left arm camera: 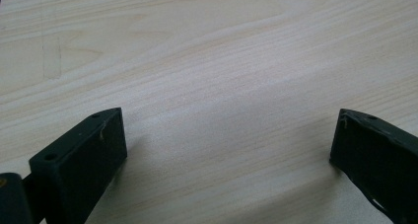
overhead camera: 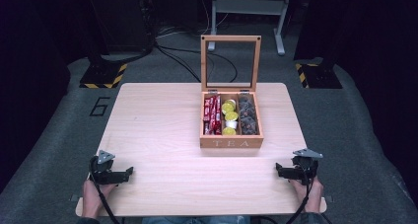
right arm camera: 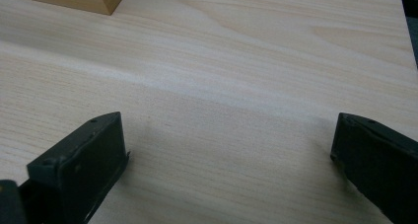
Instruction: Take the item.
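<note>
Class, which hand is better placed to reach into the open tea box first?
Probably the right: the tea box sits right of the table's centre, nearer the right claw than the left claw. Both are open and empty.

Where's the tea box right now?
High view: the tea box sits lid-up slightly right of the table's centre, ahead of both grippers and nearer the right gripper.

Room — dim, with dark surrounds. Floor: grey carpet (overhead camera: 54, 135), marked "6" (overhead camera: 100, 106) at left. Pale wooden table (overhead camera: 162, 135) stood centre. Far side: yellow-black striped bases (overhead camera: 103, 75), black cables (overhead camera: 172, 51), grey metal frame (overhead camera: 249, 7).
</note>
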Available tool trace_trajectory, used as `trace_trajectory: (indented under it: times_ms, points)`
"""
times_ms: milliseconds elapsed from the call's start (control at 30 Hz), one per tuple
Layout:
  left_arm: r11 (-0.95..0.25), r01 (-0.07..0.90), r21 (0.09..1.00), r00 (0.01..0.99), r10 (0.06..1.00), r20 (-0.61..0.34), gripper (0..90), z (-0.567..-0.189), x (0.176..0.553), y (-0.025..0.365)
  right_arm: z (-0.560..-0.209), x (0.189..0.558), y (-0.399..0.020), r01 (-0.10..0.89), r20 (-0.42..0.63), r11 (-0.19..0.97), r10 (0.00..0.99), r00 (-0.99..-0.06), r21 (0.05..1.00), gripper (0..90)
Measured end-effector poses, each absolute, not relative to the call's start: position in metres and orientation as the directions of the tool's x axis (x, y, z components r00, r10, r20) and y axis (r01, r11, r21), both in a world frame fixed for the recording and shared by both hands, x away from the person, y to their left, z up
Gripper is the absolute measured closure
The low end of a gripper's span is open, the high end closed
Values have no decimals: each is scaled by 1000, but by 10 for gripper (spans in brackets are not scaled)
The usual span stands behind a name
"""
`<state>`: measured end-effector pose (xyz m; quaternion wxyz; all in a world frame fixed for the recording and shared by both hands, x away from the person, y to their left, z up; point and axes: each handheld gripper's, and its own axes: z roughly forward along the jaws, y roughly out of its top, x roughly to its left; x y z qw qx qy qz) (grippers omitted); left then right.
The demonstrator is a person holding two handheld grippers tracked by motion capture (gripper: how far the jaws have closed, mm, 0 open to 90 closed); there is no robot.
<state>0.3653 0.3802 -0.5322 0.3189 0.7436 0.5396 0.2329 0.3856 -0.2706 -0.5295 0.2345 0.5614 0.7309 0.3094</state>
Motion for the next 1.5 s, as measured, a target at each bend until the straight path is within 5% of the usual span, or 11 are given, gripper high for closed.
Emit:
trace_trajectory:
  times_ms: [367,1500]
  points:
    - [-182,652,736,304,952,-34,2,-518,366,373,-530,387,-272,668,1,197,959,-284,718,0]
    - [-335,557,760,529,849,-13,35,-457,414,282,-530,390,-271,658,8,227,943,-333,718,0]
